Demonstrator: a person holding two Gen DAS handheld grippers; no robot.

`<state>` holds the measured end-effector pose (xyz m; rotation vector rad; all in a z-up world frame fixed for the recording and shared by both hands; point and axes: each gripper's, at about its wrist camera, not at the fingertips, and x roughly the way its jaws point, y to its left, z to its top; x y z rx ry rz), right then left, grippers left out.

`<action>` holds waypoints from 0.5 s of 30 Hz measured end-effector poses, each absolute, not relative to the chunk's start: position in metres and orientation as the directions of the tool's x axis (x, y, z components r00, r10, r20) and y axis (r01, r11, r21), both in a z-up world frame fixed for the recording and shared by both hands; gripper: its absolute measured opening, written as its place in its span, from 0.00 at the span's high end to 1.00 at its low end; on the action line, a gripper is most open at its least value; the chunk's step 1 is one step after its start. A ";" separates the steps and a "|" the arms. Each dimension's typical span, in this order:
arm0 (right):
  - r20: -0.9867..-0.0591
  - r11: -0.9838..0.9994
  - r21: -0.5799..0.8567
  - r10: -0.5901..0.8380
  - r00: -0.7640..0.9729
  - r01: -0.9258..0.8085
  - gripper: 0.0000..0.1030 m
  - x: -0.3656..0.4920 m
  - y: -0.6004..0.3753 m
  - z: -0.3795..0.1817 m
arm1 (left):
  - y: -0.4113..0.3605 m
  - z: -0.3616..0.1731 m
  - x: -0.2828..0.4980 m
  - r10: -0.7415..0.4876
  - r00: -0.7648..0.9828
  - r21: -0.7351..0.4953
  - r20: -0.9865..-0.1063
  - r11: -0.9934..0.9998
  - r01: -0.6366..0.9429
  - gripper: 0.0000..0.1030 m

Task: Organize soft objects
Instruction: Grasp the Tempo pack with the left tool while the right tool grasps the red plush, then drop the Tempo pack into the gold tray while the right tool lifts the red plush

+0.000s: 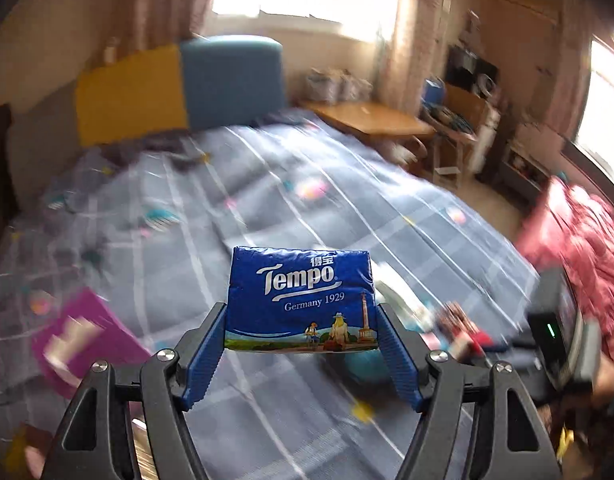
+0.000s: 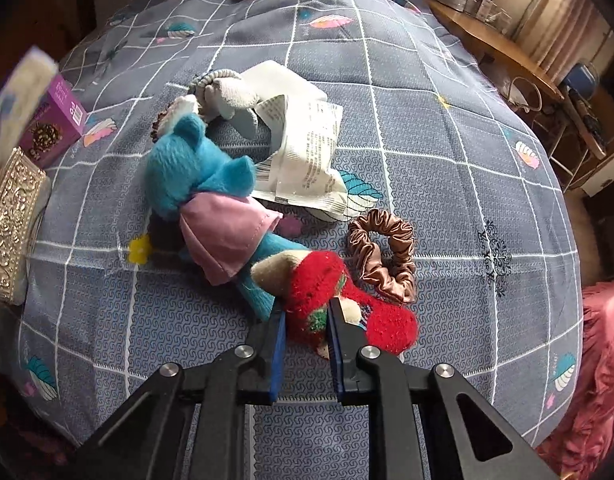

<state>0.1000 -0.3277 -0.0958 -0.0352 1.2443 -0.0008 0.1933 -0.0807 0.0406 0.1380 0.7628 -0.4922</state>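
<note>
My left hand-held gripper (image 1: 301, 326) pinches a blue Tempo tissue pack (image 1: 301, 298) above the bed (image 1: 235, 208). My right hand-held gripper (image 2: 305, 314) clamps the red sock (image 2: 347, 312), brown scrunchie (image 2: 383, 254) just beside it.

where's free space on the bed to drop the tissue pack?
Bare bedspread lies right of the scrunchie and the white packet, toward the desk. Another open stretch runs below the blue plush, left of the right gripper. The middle is crowded: plush, packet, red sock. Boxes line the left edge.
</note>
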 end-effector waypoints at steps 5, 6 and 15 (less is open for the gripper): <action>-0.936 1.000 0.015 0.007 0.351 0.020 0.82 0.096 -0.330 -0.090 | 0.026 0.074 0.234 -0.171 0.761 -0.036 -0.625 0.981 0.191 0.29; -0.933 0.999 0.023 0.012 0.359 0.026 0.82 0.095 -0.331 -0.088 | 0.048 0.075 0.236 -0.141 0.769 -0.045 -0.624 0.988 0.145 0.28; -0.916 0.996 0.062 0.030 0.400 0.067 0.82 0.084 -0.334 -0.084 | 0.216 0.014 0.163 0.056 0.719 -0.094 -0.692 0.981 -0.168 0.28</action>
